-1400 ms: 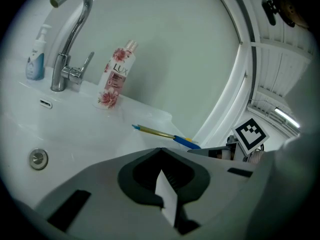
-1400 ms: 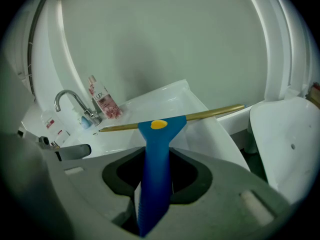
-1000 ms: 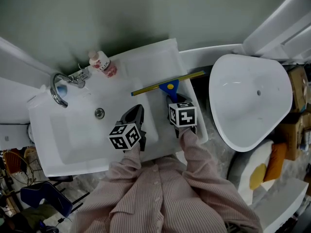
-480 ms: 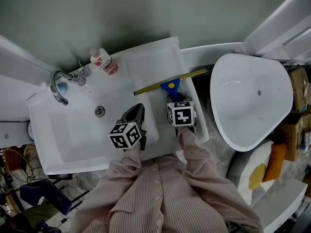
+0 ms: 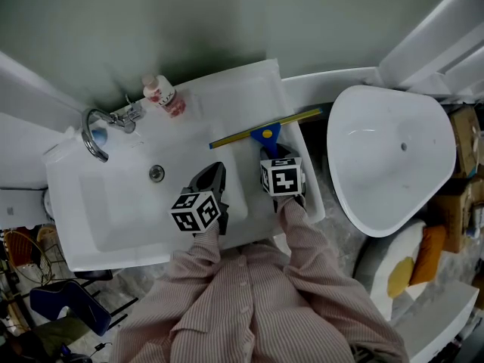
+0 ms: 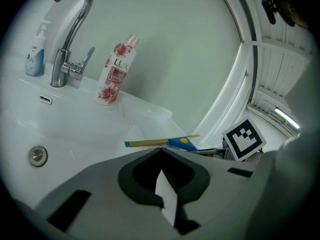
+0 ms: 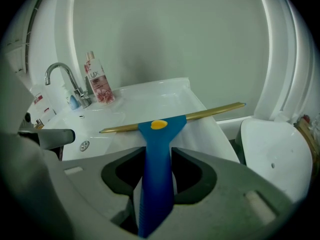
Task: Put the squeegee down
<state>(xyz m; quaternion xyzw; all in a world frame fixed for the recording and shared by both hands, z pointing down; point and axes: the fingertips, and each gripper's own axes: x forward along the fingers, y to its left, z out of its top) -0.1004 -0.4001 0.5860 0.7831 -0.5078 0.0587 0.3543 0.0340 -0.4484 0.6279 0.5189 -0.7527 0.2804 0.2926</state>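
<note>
The squeegee (image 5: 265, 132), with a blue handle and a thin yellowish blade, lies across the right ledge of the white sink (image 5: 113, 218). Its blade (image 7: 170, 120) rests on the ledge near the back right corner. My right gripper (image 5: 277, 157) is shut on the blue handle (image 7: 156, 179), which runs straight out between the jaws. To the left, my left gripper (image 5: 211, 177) hangs over the basin, shut with nothing in it (image 6: 161, 156). From the left gripper view the squeegee (image 6: 165, 143) shows just beyond its jaws.
A chrome faucet (image 5: 96, 131) and a pink-patterned bottle (image 5: 162, 96) stand at the sink's back edge, with a blue soap dispenser (image 6: 35, 59) beside the faucet. The drain (image 5: 156, 174) sits in the basin. A large white tub-shaped fixture (image 5: 386, 157) stands right of the sink.
</note>
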